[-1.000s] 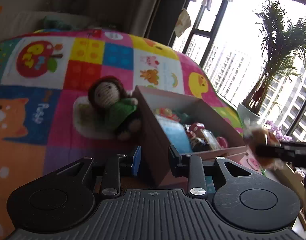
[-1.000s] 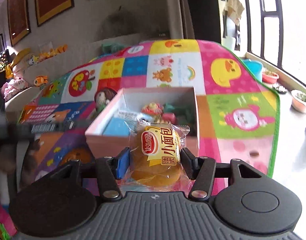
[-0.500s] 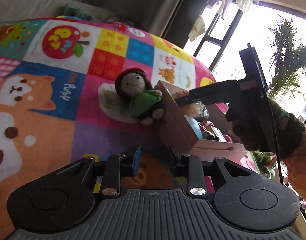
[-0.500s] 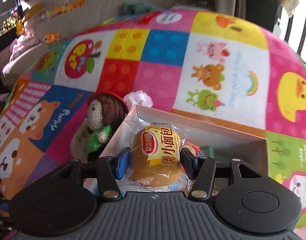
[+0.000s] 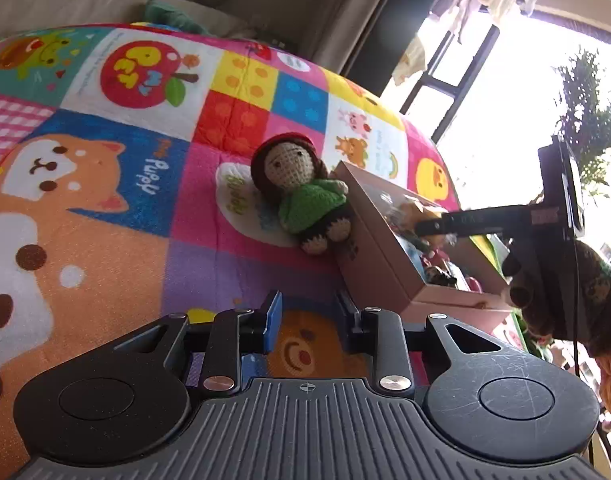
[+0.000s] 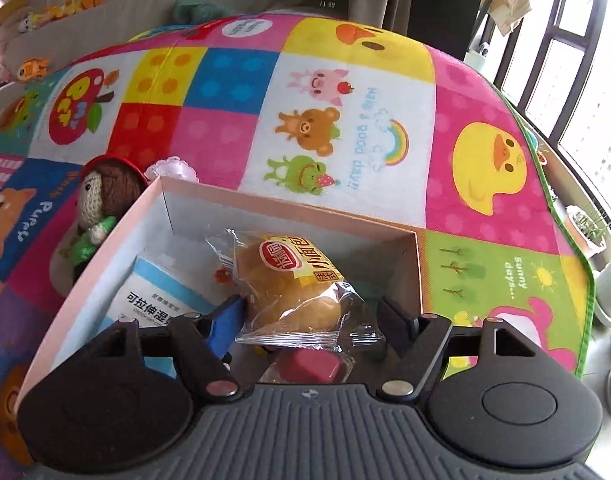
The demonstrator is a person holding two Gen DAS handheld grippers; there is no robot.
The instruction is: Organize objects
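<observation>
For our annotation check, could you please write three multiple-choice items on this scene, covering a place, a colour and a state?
1. Where is the doll?
A. inside the box
B. on the mat beside the box
C. in the left gripper

2. What colour is the doll's top?
A. green
B. blue
C. yellow

3. What is the state of the right gripper?
A. shut on the bun
B. open over the box
C. out of view

Answers: 1 B, it lies on the mat against the outer wall of the box. 2 A, green knit shows. 3 B, its fingers stand apart and the bun has tilted free.
</observation>
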